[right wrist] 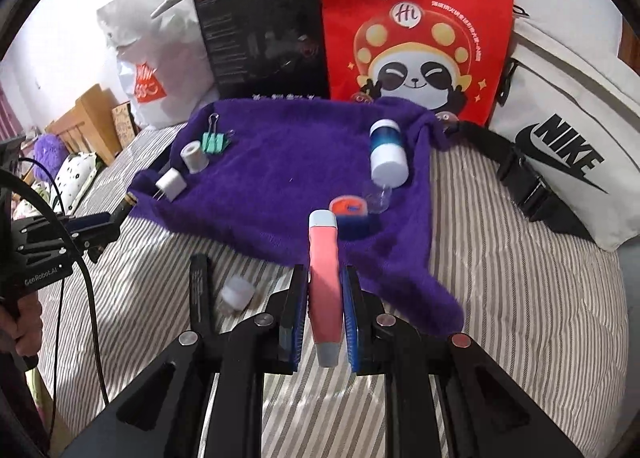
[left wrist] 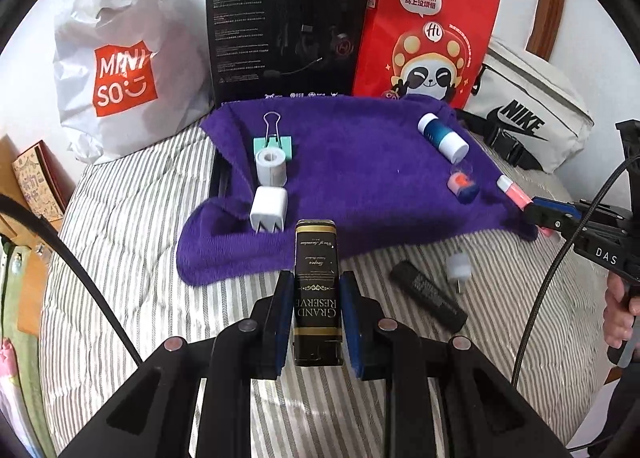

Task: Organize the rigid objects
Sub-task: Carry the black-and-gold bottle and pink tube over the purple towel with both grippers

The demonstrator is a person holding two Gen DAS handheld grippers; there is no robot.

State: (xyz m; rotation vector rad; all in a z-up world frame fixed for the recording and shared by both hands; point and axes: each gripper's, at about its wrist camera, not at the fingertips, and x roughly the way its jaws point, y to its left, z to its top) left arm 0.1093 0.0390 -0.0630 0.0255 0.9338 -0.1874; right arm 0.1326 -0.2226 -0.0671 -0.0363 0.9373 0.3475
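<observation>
- Clamping a black "Grand Reserve" tin [left wrist: 318, 294], the left gripper [left wrist: 316, 314] held it lengthwise between its blue pads above the striped bedding [left wrist: 132, 258], at the near edge of the purple towel [left wrist: 352, 178].
- The right gripper [right wrist: 326, 310] was clenched on a pink tube with grey ends [right wrist: 325, 278], also over the bedding, just short of the towel's near edge.
- On the towel's left side lay a teal binder clip [left wrist: 274, 144], a white tape roll [left wrist: 272, 166] touching it, and a white plug adapter [left wrist: 268, 210] just in front.
- On the towel's right side lay a blue-and-white bottle [left wrist: 442, 132] on its side, with a small orange-and-blue item [left wrist: 464, 184] near it; what that was could not be told.
- Off the towel, on the bedding, rested a black bar-shaped object [left wrist: 428, 296] beside a small white plug [left wrist: 458, 266].
- Behind stood a white Miniso bag [left wrist: 120, 70], a black Hecate box [left wrist: 288, 26], a red panda bag [left wrist: 424, 38] and a white Nike pouch [left wrist: 528, 98].
</observation>
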